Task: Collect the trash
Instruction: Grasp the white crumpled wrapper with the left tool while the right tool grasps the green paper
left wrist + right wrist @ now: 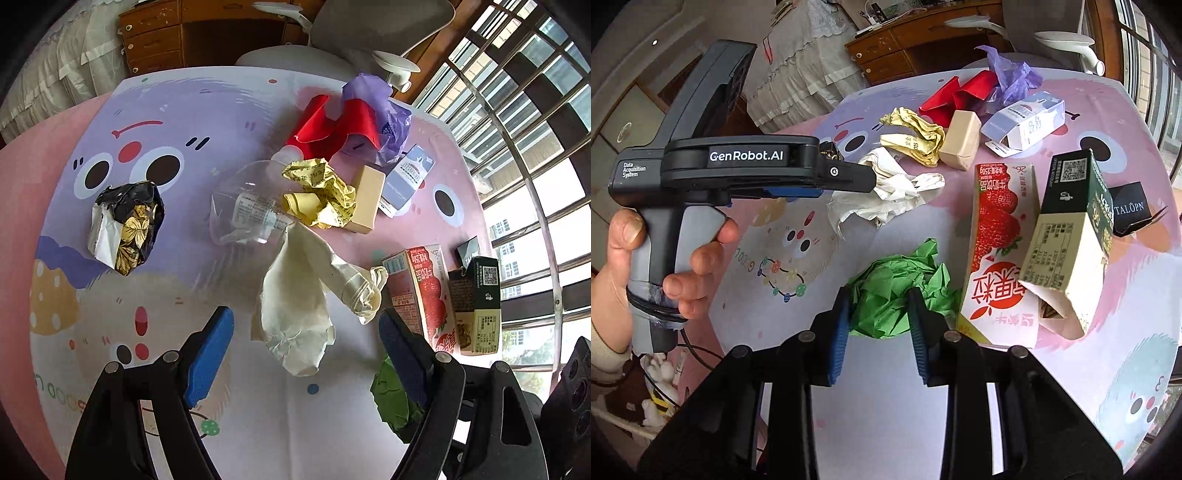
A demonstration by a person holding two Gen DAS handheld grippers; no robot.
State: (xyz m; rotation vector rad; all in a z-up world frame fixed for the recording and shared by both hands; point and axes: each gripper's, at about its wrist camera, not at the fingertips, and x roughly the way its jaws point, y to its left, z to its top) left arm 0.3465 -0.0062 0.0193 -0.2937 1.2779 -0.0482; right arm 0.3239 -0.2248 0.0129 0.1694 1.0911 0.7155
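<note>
Trash lies scattered on a cartoon-print tablecloth (184, 288). My left gripper (306, 315) is open, its blue pads on either side of a crumpled white paper (295, 295) just ahead of the tips, not touching it. In the right wrist view a hand (683, 266) holds that left gripper (873, 181) above the same white paper (886, 199). My right gripper (879, 295) has its jaws drawn in on a crumpled green paper ball (886, 291) that rests on the table. The green ball (388, 398) shows partly behind my left gripper's finger.
A clear bottle (251, 206), yellow paper (321, 192), black-gold wrapper (125, 225), red paper (332, 125), purple bag (384, 110) and beige box (369, 199) lie farther back. A strawberry carton (1001, 258) and green carton (1071, 236) stand right of the green ball. A chair (369, 29) stands behind.
</note>
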